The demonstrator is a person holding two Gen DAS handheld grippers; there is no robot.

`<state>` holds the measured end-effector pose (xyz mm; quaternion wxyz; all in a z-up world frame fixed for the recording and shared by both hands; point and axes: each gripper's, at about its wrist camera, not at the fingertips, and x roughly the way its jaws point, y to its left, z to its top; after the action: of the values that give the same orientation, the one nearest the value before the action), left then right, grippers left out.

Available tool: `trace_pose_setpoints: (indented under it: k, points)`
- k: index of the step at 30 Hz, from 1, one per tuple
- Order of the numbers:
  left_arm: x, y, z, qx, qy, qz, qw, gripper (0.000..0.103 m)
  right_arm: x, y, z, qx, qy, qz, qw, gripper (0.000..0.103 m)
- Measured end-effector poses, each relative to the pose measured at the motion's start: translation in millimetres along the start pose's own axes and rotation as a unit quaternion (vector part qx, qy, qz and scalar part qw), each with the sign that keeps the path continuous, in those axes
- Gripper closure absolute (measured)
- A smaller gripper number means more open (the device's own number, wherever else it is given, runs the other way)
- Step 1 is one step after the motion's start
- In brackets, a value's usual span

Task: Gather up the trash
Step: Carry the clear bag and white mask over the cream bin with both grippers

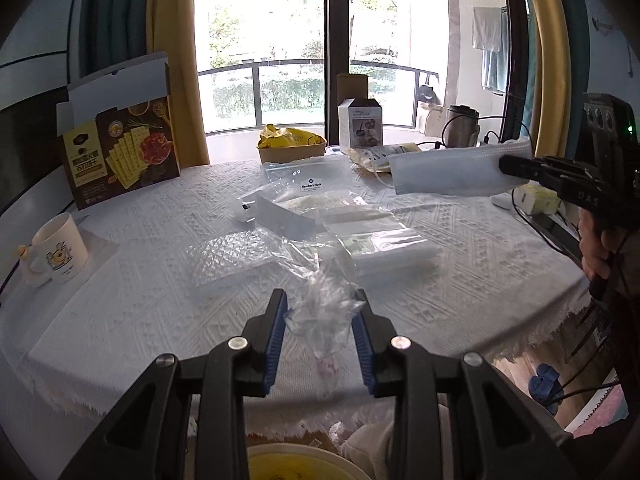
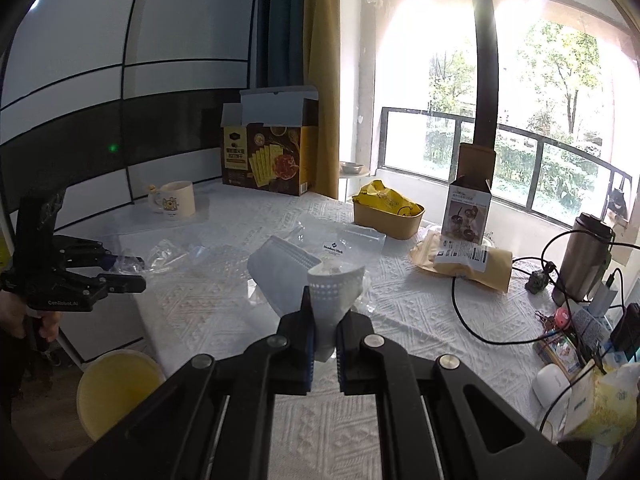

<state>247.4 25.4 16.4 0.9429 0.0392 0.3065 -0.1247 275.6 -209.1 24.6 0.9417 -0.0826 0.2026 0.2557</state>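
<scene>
trash is in both tongs now, lifted off the desk (image 1: 460,280). the left tongs (image 1: 322,316) are partly open, and their blue pads press on a crinkly clear plastic wrapper (image 1: 326,308) that sticks up and hangs down between them. the right tongs (image 2: 325,332) are almost fully closed, pinching one short end of a pale blue face mask (image 2: 316,280), so its long side reaches out past the tips and droops a little. a round yellow bin (image 2: 116,388) sits on the floor, low down by the near desk edge, below the left tongs and down to the left of the right ones. i think the left hand is closer to it. more clear bags (image 1: 360,232) lie on the desk, well ahead of both tongs.
</scene>
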Motion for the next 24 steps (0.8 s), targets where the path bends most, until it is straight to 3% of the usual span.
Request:
trace_pose_setpoints:
  k: [10, 24]
  points:
    - [-39, -10, -32, -0.022, -0.019, 0.004, 0.9996, 0.071, -40, 16, -26, 0.007, -0.008, 0.017, 1.0, 0.095]
    - [-69, -6, -113, -0.097, 0.006, 0.021, 0.9951, 0.071, -69, 50, -85, 0.036, 0.006, 0.073, 0.997, 0.095]
